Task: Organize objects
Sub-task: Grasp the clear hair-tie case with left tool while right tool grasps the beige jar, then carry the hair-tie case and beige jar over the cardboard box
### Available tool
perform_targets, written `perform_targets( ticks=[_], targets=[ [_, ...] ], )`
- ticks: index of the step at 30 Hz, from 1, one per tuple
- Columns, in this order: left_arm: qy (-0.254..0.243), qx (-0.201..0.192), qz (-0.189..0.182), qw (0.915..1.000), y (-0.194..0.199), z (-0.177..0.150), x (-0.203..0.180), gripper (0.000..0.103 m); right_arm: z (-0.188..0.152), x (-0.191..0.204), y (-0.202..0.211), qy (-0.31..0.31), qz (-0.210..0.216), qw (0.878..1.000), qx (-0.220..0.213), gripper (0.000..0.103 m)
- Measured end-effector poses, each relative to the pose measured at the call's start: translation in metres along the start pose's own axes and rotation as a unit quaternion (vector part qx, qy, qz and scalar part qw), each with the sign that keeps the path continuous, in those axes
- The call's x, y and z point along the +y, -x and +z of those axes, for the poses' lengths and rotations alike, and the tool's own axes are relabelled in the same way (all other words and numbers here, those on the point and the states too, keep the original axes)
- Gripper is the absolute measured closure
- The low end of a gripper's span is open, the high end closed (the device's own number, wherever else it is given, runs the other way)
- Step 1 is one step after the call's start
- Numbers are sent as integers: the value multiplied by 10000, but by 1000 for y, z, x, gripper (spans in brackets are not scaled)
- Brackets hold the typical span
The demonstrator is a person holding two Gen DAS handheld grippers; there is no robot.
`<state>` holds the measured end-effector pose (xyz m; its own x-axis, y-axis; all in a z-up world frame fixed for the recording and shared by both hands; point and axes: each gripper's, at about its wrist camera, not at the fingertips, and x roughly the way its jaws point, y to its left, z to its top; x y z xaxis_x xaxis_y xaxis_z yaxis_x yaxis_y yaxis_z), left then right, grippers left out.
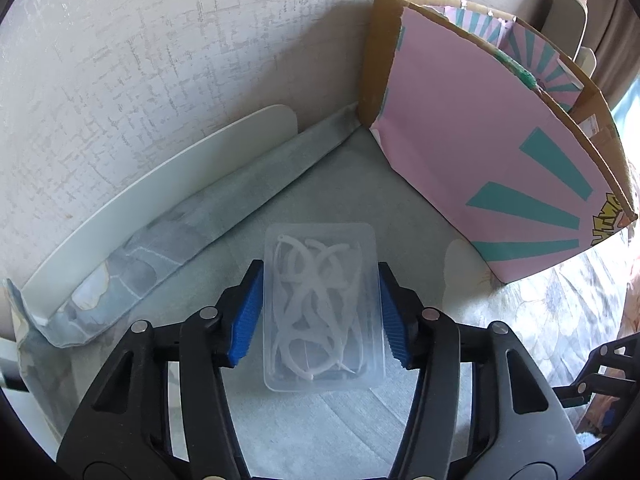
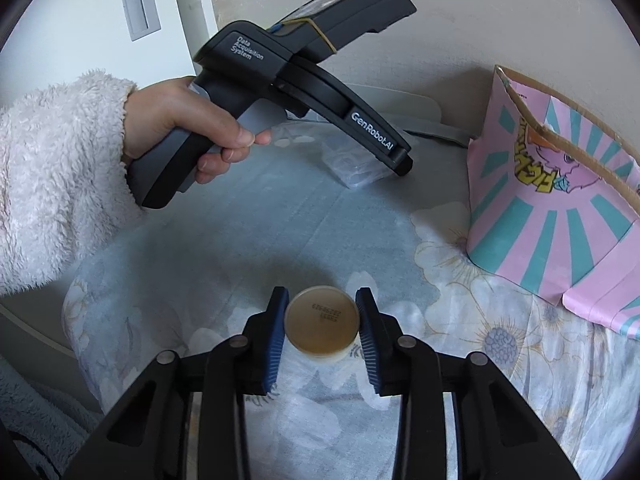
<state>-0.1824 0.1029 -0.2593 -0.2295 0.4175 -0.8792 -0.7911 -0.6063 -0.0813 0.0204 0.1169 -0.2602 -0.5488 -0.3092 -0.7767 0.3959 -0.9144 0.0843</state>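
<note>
In the left wrist view my left gripper (image 1: pixel 320 312) has its blue pads against both long sides of a clear plastic box (image 1: pixel 322 304) of white floss picks, which rests on the grey-blue cloth. In the right wrist view my right gripper (image 2: pixel 322 334) is shut on a small round tub (image 2: pixel 322 322) with a tan lid and printed digits, held just above the floral cloth. The left gripper's black body (image 2: pixel 304 76) and the hand holding it show there, with the clear box (image 2: pixel 360 168) under its tip.
An open pink and teal cardboard box (image 1: pixel 492 148) stands to the right of the clear box; it also shows in the right wrist view (image 2: pixel 560 216). A white board (image 1: pixel 168 184) leans along the textured wall. The floral cloth (image 2: pixel 520 360) covers the surface.
</note>
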Motion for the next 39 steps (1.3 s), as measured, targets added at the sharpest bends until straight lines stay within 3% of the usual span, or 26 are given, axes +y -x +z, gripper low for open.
perform_targets(
  ticks=[8, 22, 30, 39],
  targets=[
    [139, -8, -86, 9999, 7, 0, -3, 53, 3, -1, 12, -28, 24, 10000, -17, 71],
    [746, -299, -14, 9968, 67, 12, 10, 53, 28, -18, 67, -254, -70, 9993, -255, 71],
    [1045, -476, -21, 9934, 111, 13, -6, 53, 47, -53, 91, -368, -225, 9982, -410, 71],
    [1243, -761, -49, 9893, 139, 39, -46, 53, 53, -83, 127, -422, -422, 9966, -571, 72]
  ],
)
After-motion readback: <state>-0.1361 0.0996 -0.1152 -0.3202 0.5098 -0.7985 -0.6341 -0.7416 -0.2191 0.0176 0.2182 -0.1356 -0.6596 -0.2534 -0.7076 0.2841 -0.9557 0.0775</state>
